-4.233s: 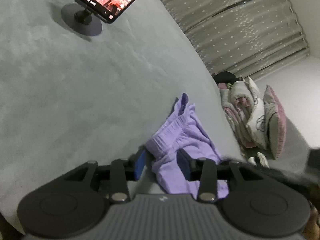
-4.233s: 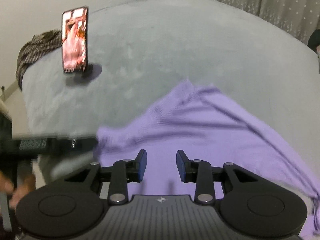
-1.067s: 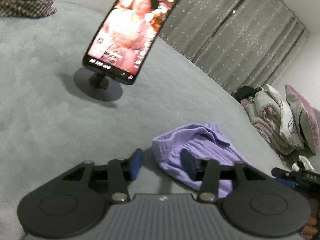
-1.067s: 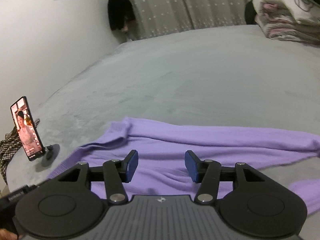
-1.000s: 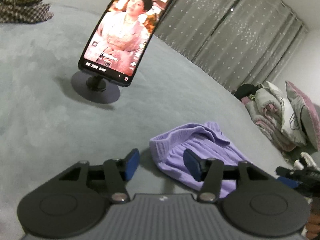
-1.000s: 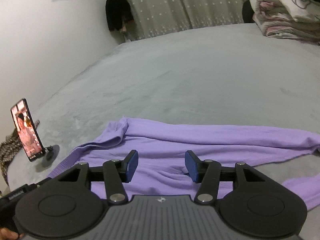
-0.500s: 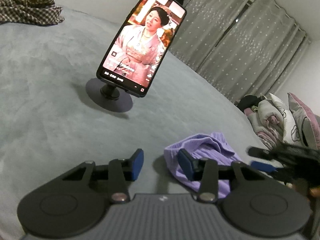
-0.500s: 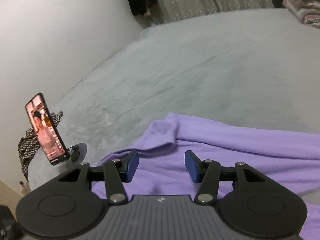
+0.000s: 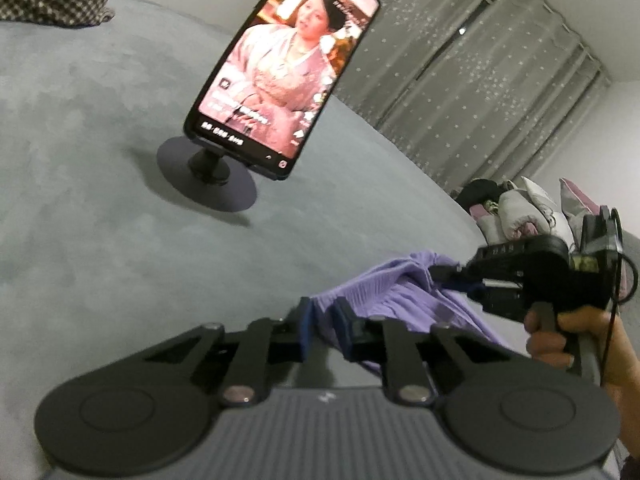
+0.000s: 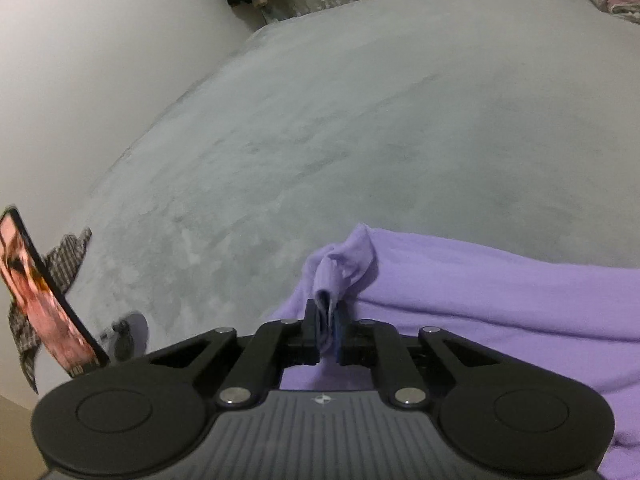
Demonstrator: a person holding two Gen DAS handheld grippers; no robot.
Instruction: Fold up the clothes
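Both our jaws closing, left gripper (image 9: 322, 322) and right gripper (image 10: 327, 330) now pinching purple garment (image 10: 500, 292) edge between pads; lift can start.

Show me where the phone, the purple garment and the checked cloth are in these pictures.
phone (image 9: 280, 76): left wrist view, middle of its lit screen.
purple garment (image 10: 500, 292): right wrist view, its flat spread part.
checked cloth (image 9: 52, 0): left wrist view, its crumpled middle.

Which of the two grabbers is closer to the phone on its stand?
Left. The left gripper, closing on the purple garment, has the phone just ahead. The right gripper, closing on a cloth fold, sits farther off, beyond the left one.
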